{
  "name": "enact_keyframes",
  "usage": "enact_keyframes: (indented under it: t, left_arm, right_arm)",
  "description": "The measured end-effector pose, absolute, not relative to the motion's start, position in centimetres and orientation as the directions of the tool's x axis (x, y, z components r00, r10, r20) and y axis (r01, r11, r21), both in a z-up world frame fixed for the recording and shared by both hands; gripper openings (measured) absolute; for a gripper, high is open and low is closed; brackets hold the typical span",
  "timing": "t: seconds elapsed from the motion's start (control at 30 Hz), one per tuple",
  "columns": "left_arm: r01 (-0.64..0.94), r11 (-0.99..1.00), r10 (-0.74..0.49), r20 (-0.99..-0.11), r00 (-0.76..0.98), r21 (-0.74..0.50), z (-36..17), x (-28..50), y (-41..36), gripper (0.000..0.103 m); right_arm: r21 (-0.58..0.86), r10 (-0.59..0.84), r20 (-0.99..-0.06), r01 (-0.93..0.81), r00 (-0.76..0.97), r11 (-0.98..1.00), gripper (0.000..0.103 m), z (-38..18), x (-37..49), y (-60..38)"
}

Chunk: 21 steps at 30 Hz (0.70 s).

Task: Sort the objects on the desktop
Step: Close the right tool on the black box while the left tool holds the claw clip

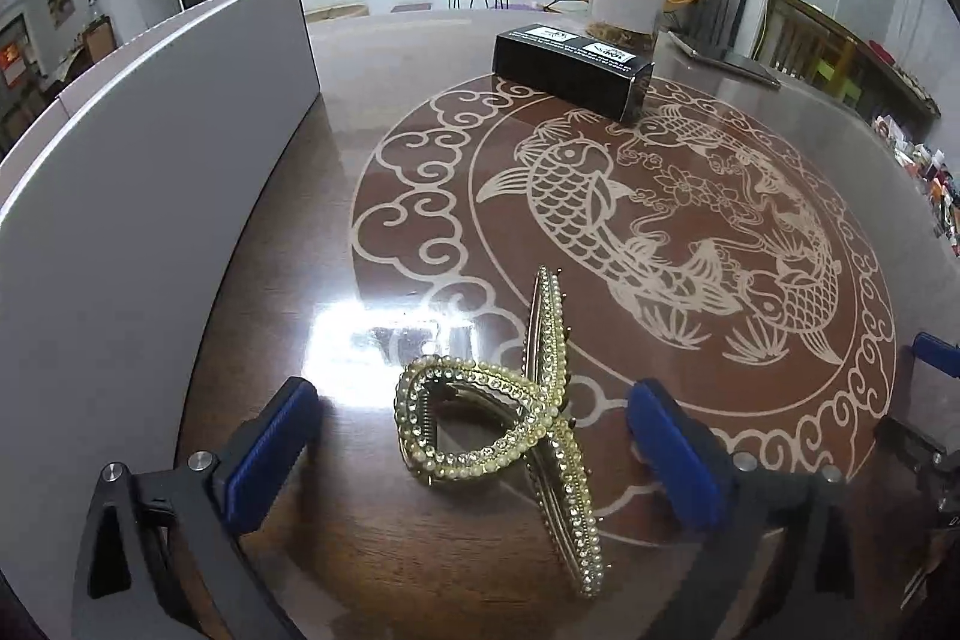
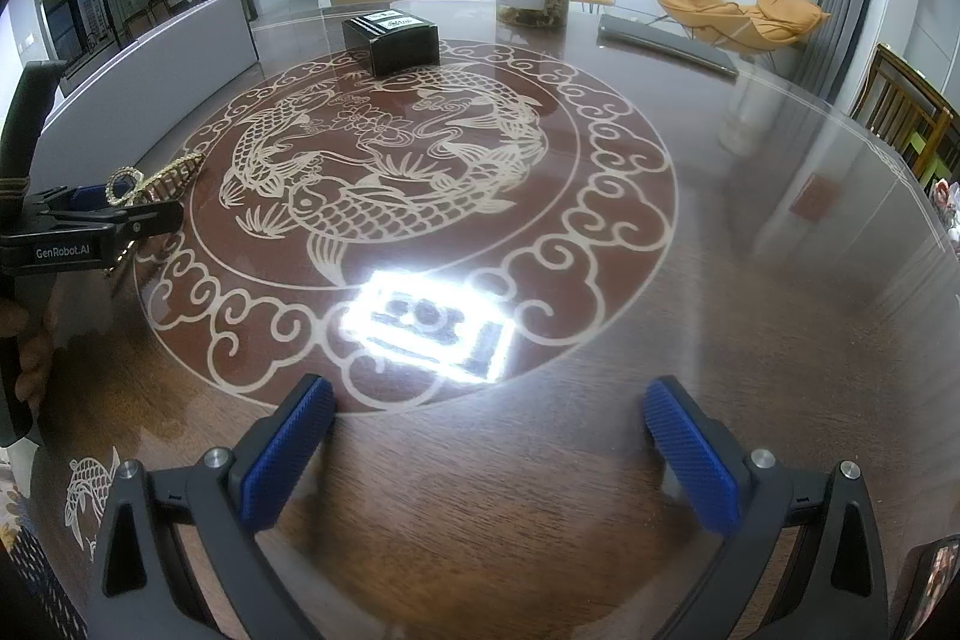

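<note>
Left wrist view shows, from left to right, a grey box [image 1: 150, 148], then the left tongs [image 1: 474, 451] spread wide with the gold hair clip [image 1: 510, 418] lying on the counter [image 1: 270, 250] between the two pads, touching neither; its long axis runs forward, slightly tilted. Further right, the right tongs [image 2: 489, 454] are also spread and hold nothing, well apart from the clip, so I judge the left hand is nearer.
</note>
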<state>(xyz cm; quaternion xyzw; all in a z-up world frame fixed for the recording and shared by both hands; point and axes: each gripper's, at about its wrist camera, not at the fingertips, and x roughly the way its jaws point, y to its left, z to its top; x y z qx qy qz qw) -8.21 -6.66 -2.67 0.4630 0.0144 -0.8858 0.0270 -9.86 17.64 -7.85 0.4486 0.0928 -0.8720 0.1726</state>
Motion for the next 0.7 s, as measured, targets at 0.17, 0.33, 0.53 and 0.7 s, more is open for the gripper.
enact_keyframes:
  t: [0.17, 0.33, 0.53, 0.7]
  left_arm:
    - [0.062, -0.998, -0.035, -0.821, -0.570, -0.001, -2.6, -8.2, -6.6, 0.103]
    - [0.062, -0.998, -0.034, -0.820, -0.571, -0.001, -2.6, -8.1, -6.6, 0.103]
    - [0.062, -0.998, -0.034, -0.820, -0.571, -0.002, -2.6, -8.2, -6.6, 0.103]
    - [0.062, -0.998, -0.034, -0.820, -0.572, -0.002, -2.6, -8.2, -6.7, 0.103]
  right_arm:
    - [-0.007, -0.218, -0.815, 0.384, -0.538, -0.923, 0.103, -7.9, -9.9, 17.6]
    - [-0.003, -0.221, -0.814, 0.385, -0.537, -0.923, 0.103, -7.8, -9.9, 17.7]
    - [-0.031, -0.288, -0.810, 0.527, -0.512, -0.849, 0.103, -5.8, -14.9, 15.6]
    - [-0.095, -0.324, -0.804, 0.646, -0.498, -0.757, 0.103, -3.3, -22.7, 9.1]
